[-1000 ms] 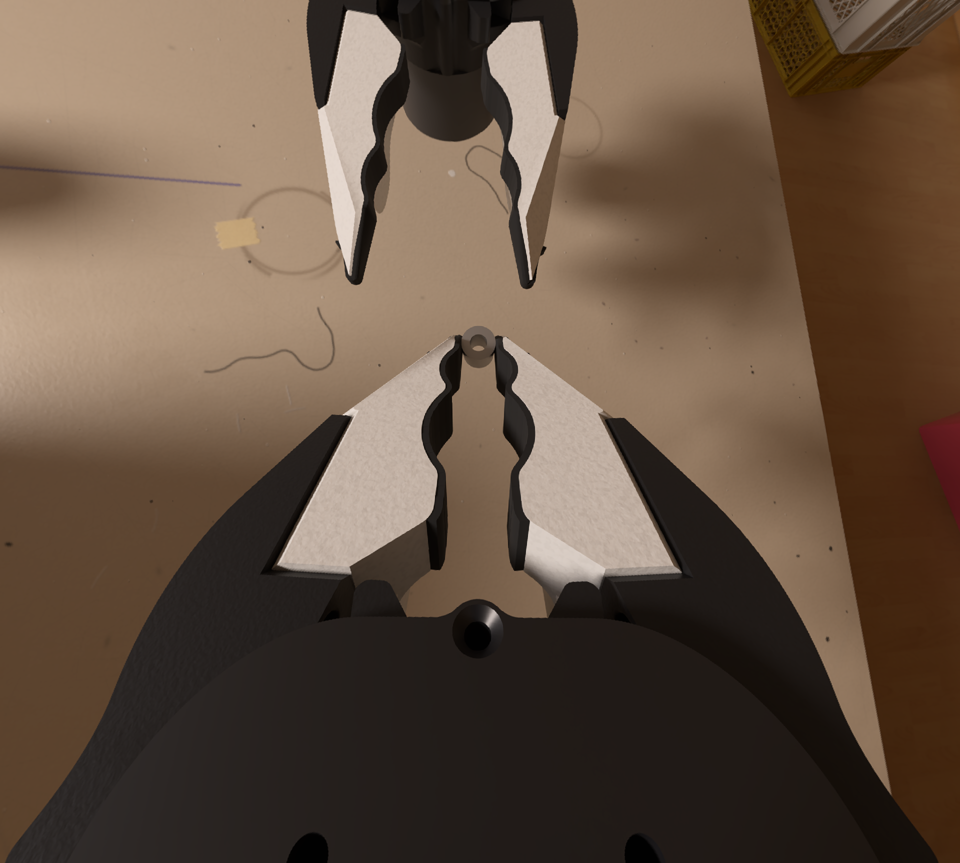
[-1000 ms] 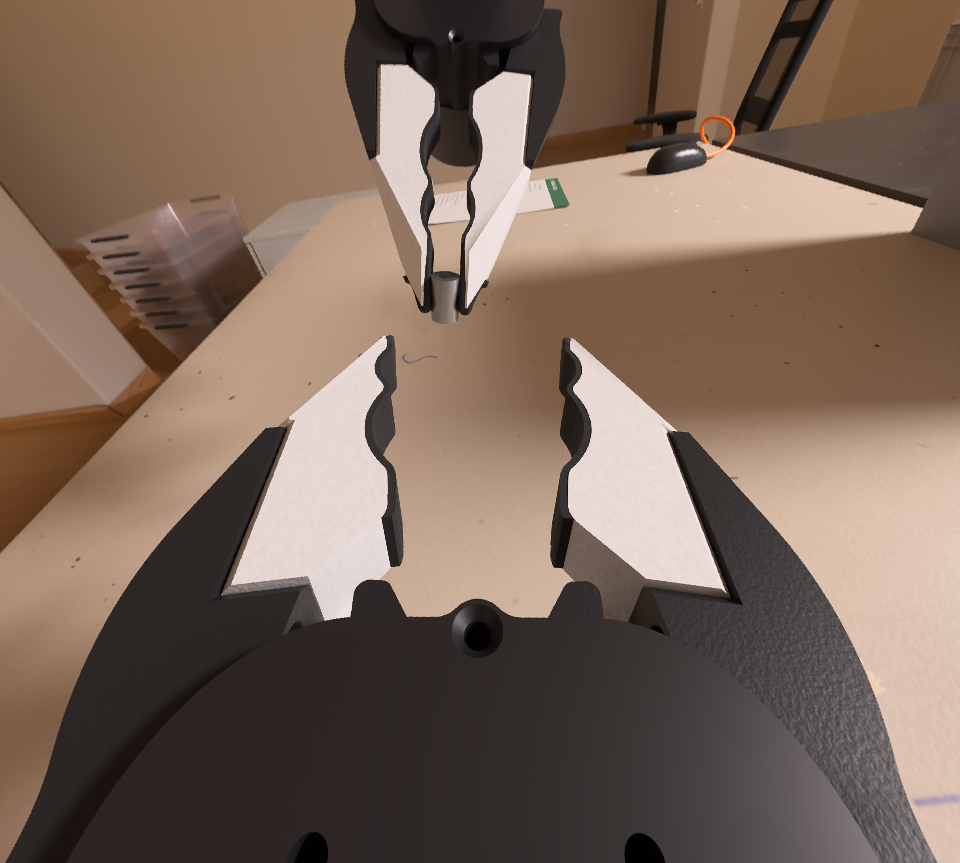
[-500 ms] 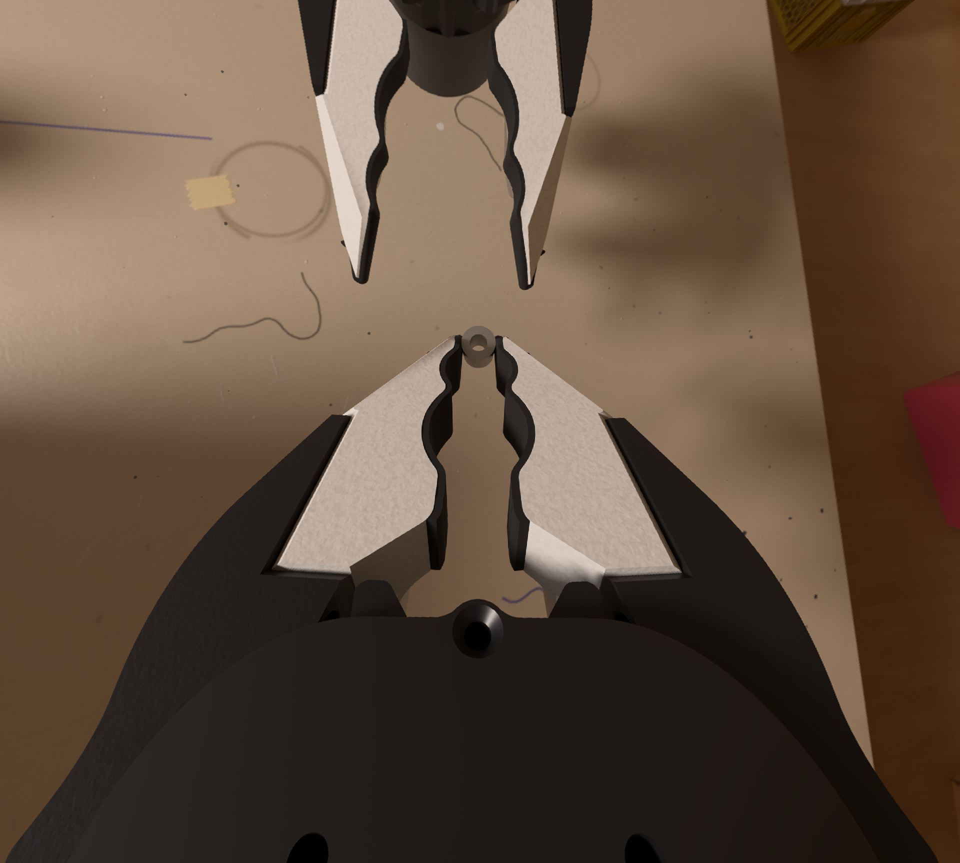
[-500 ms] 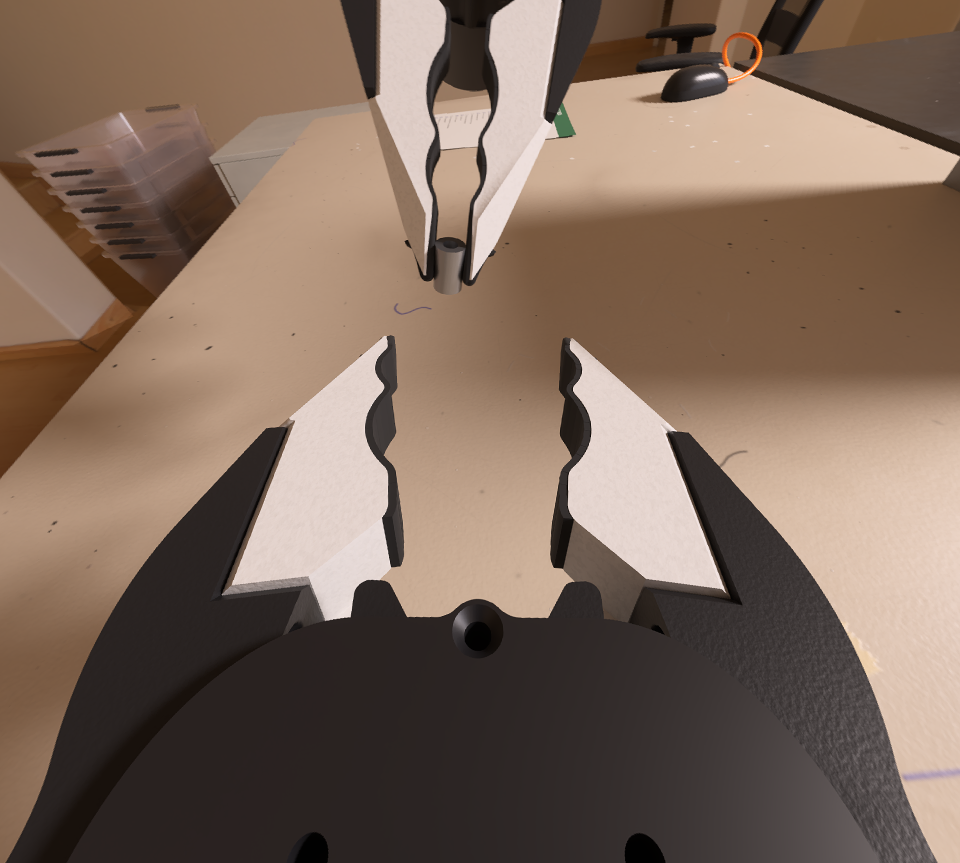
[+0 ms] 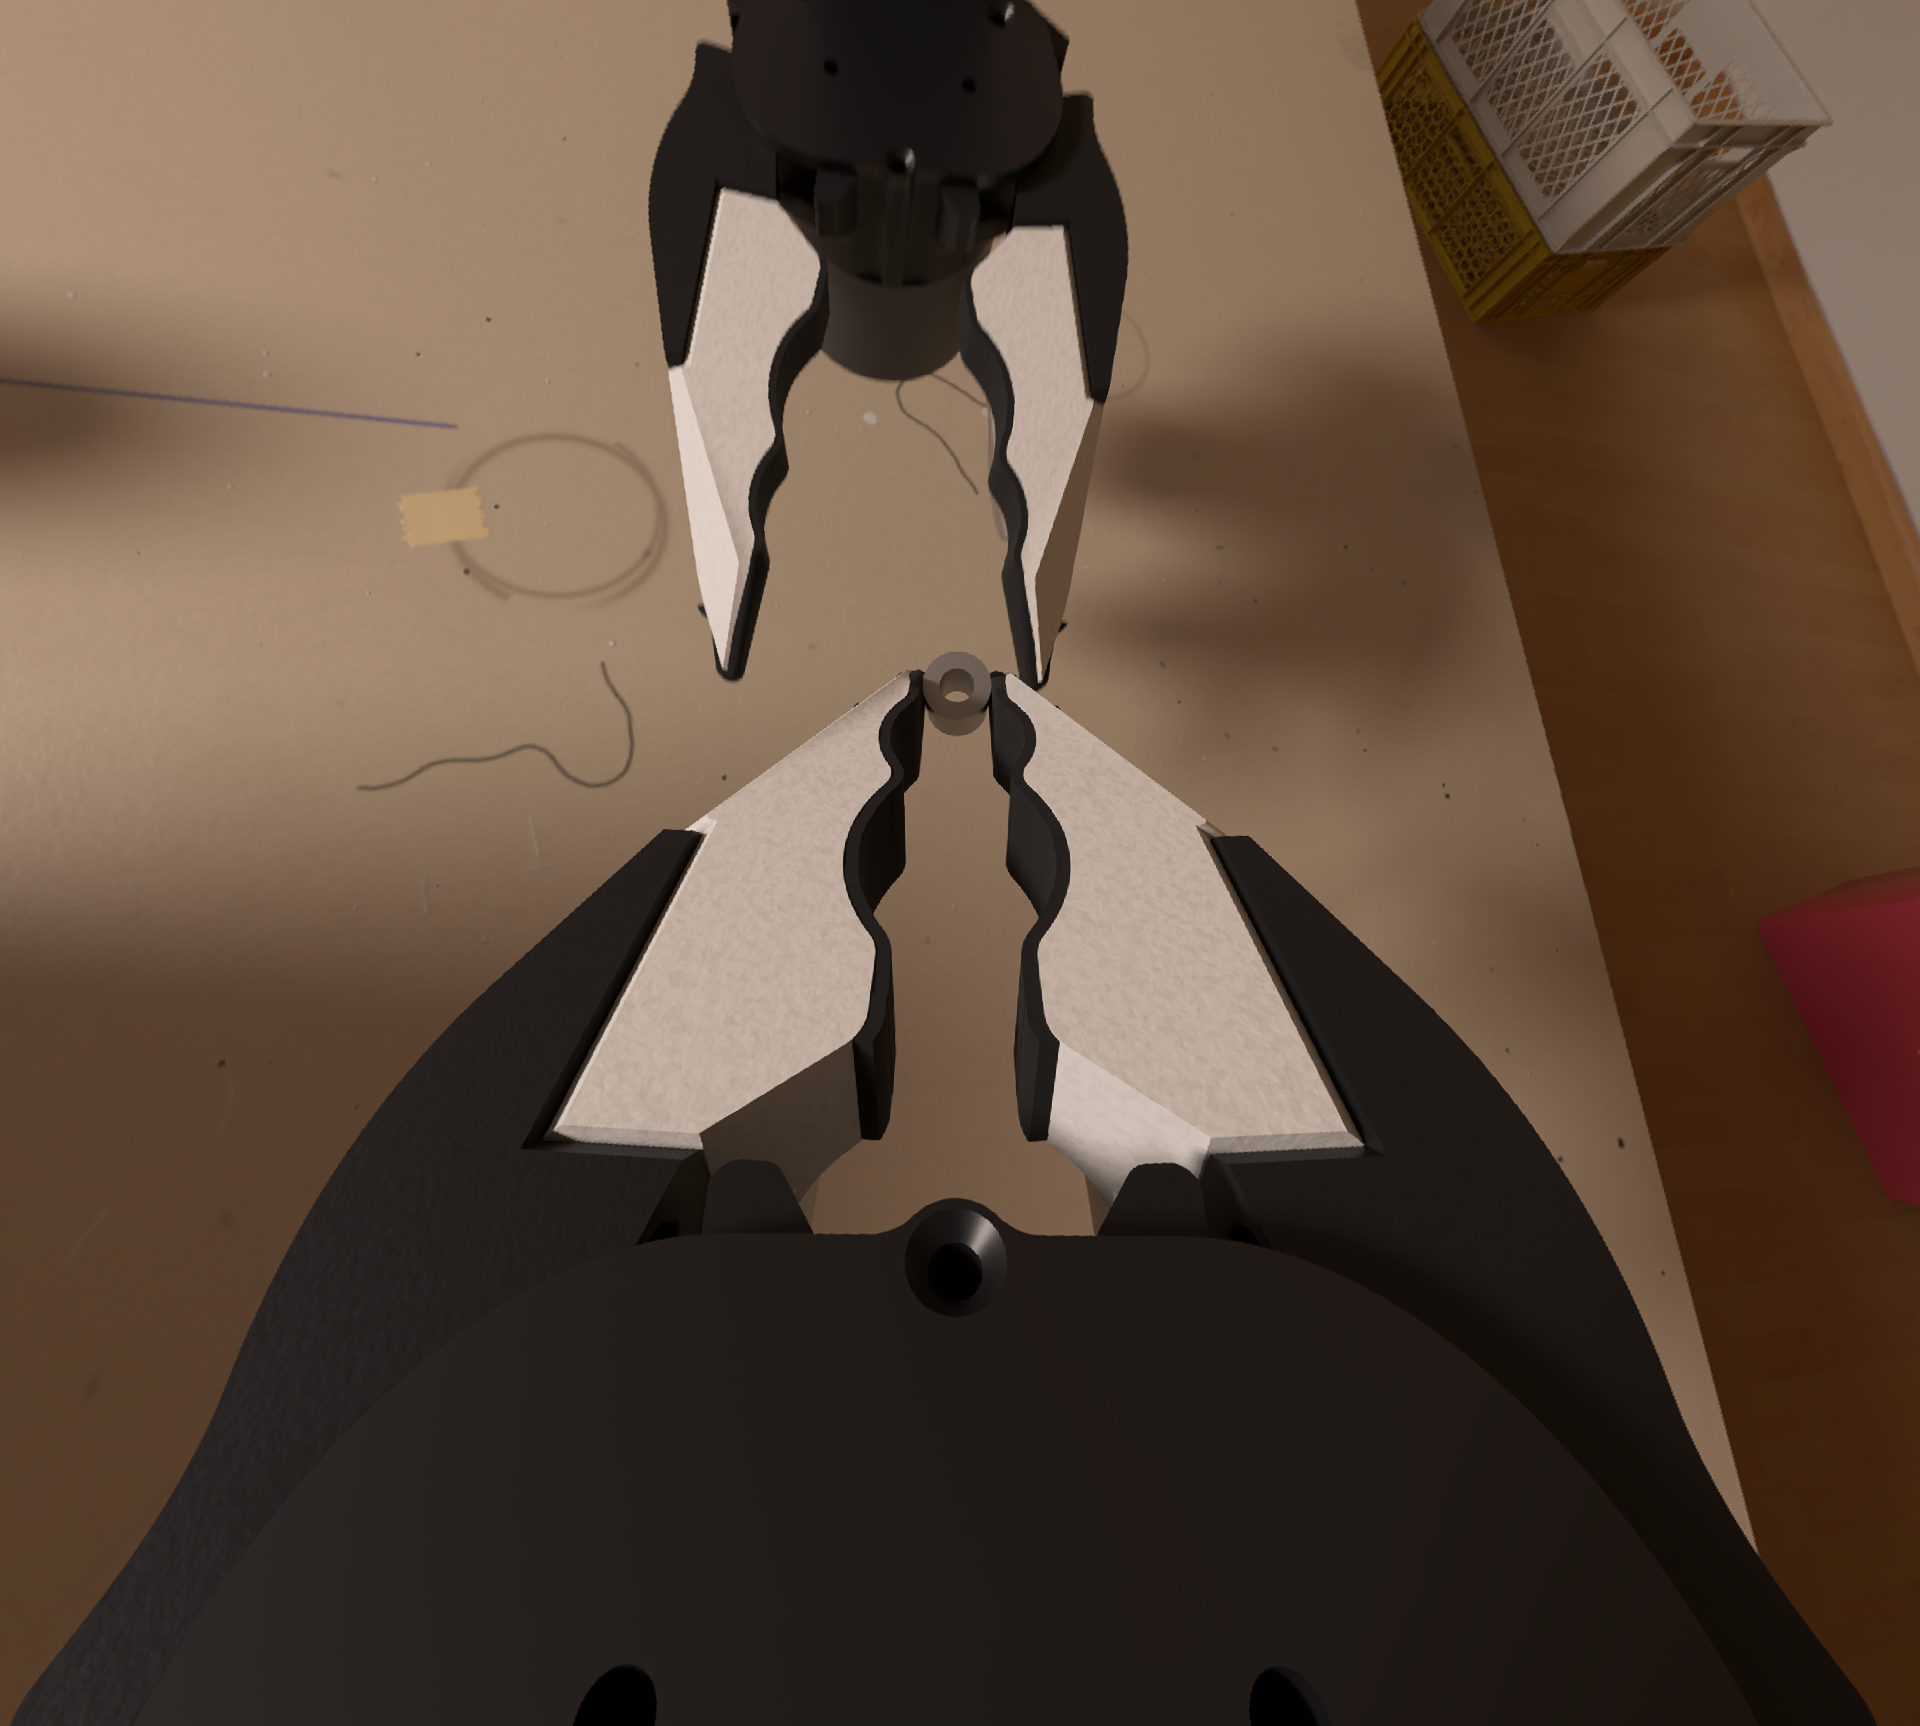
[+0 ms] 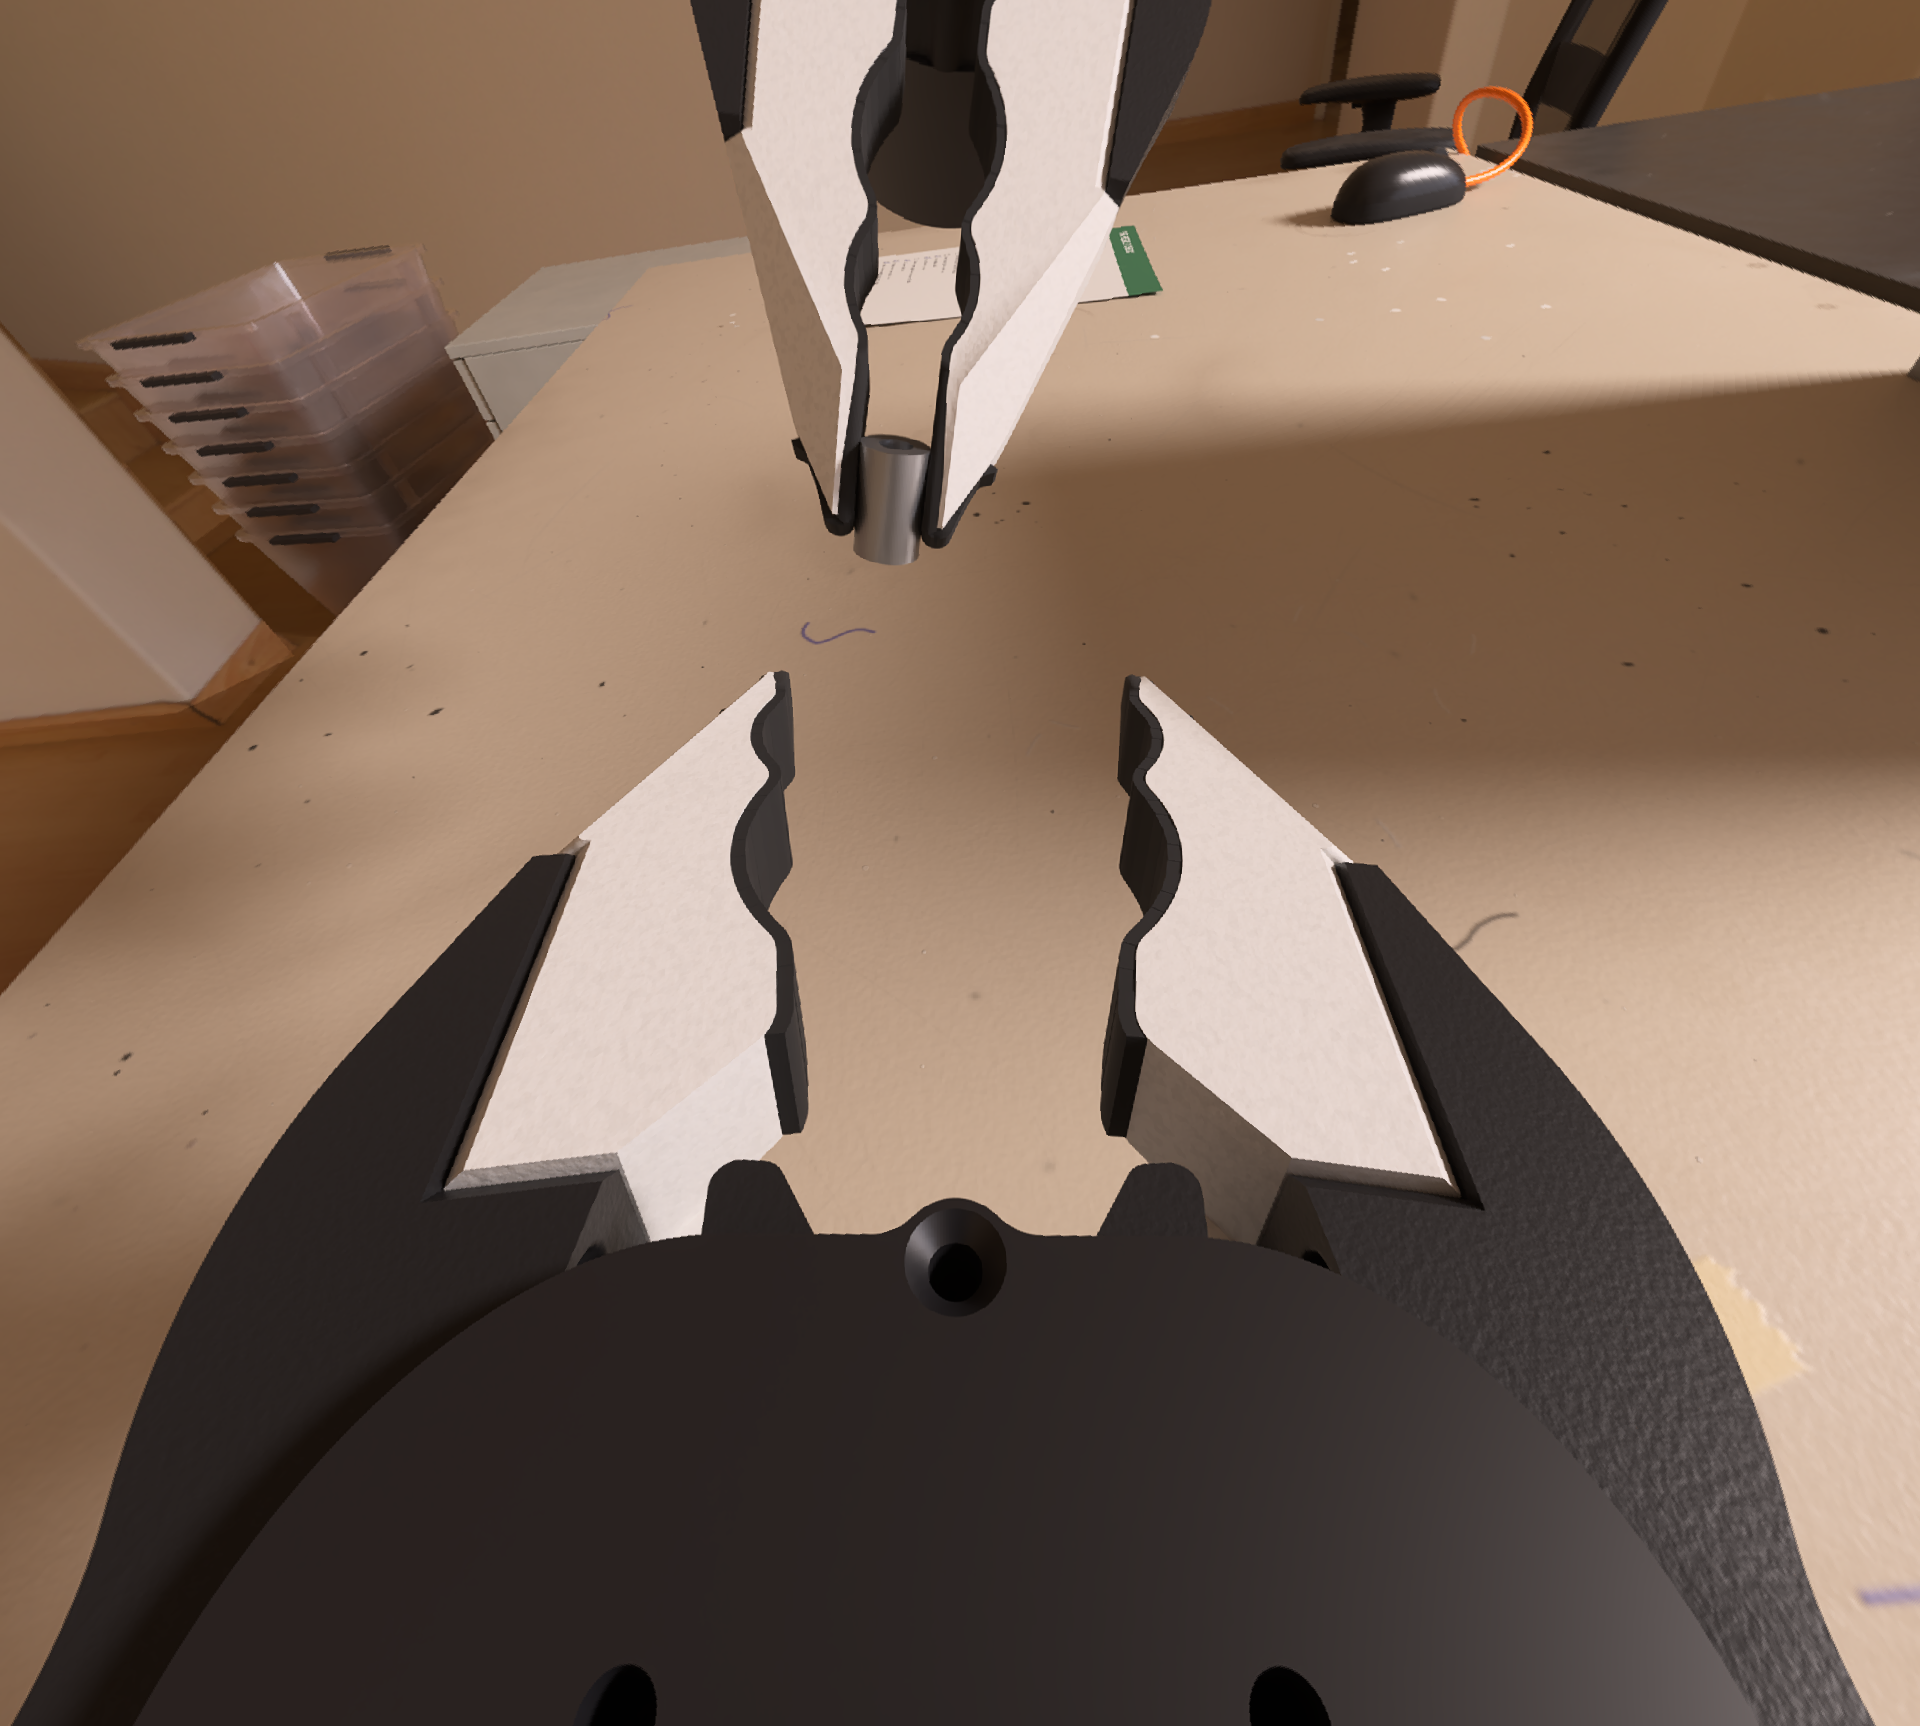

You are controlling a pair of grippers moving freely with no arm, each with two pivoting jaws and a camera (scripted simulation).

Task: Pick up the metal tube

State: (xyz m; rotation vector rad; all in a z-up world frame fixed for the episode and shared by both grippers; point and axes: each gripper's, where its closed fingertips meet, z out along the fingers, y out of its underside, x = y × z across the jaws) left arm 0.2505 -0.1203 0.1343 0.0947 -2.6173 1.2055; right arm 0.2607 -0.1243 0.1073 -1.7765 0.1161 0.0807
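Note:
A short grey metal tube (image 5: pixel 954 697) sits between the tips of my left gripper (image 5: pixel 954 689), which is shut on it and holds it above the tan table. In the right wrist view the tube (image 6: pixel 889 504) stands upright in that gripper (image 6: pixel 889 523), its lower end sticking out below the tips. My right gripper (image 6: pixel 954 684) is open and empty, facing the left one. In the left wrist view the right gripper (image 5: pixel 888 663) has its open tips just beyond the tube, not touching it.
The tan table (image 5: pixel 312 118) bears pencil marks and a tape scrap (image 5: pixel 442 517). Its right edge drops to a floor with stacked white and yellow crates (image 5: pixel 1590 118) and a red object (image 5: pixel 1860 1032). Clear drawers (image 6: pixel 281 398), a paper (image 6: pixel 914 284) and a black mouse (image 6: pixel 1397 185) lie beyond.
The two grippers have come closer together: the right gripper's open tips now reach almost level with the tube. The left gripper stays shut on the tube.

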